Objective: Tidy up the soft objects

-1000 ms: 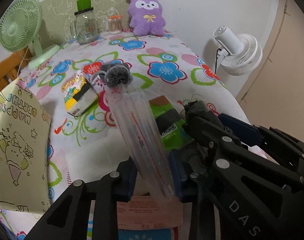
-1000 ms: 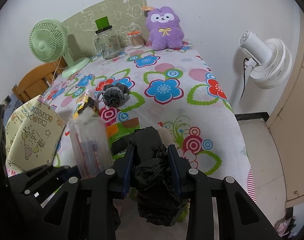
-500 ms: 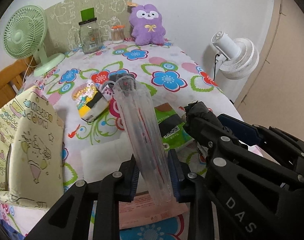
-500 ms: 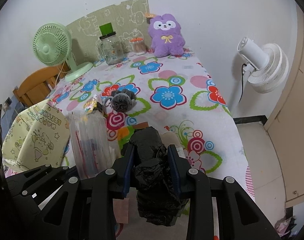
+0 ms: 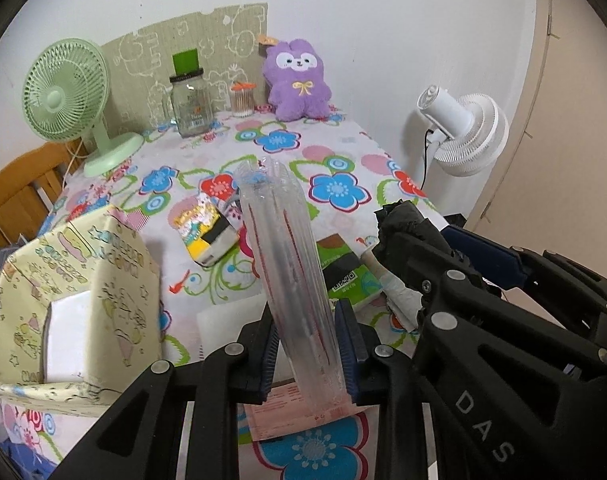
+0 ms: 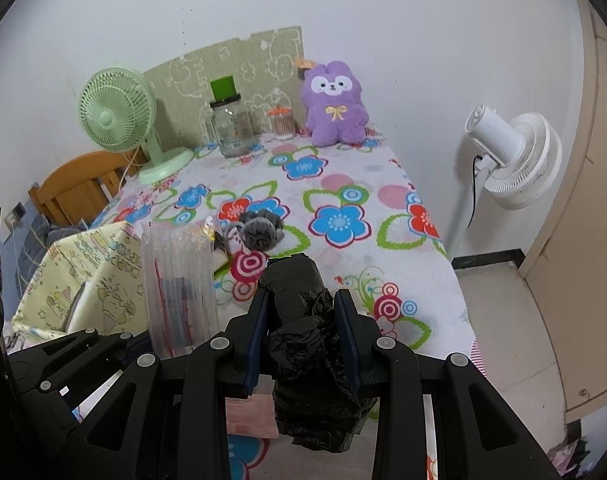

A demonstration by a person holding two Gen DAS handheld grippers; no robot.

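My left gripper is shut on a clear inflated air-cushion pack, held upright above the near table edge; it also shows in the right wrist view. My right gripper is shut on a roll of black plastic bags, seen to the right in the left wrist view. A yellow paper gift bag stands open at the left. A grey fluffy ball, a colourful snack packet and a green tissue pack lie on the flowered tablecloth.
A purple plush bunny, a glass jar, a small cotton-swab jar and a green desk fan stand at the back. A white floor fan stands right of the table. A wooden chair is at left.
Both grippers have risen and pulled back with their loads. The air-cushion pack has tipped from leaning forward to nearly upright. The gift bag now shows more fully at left.
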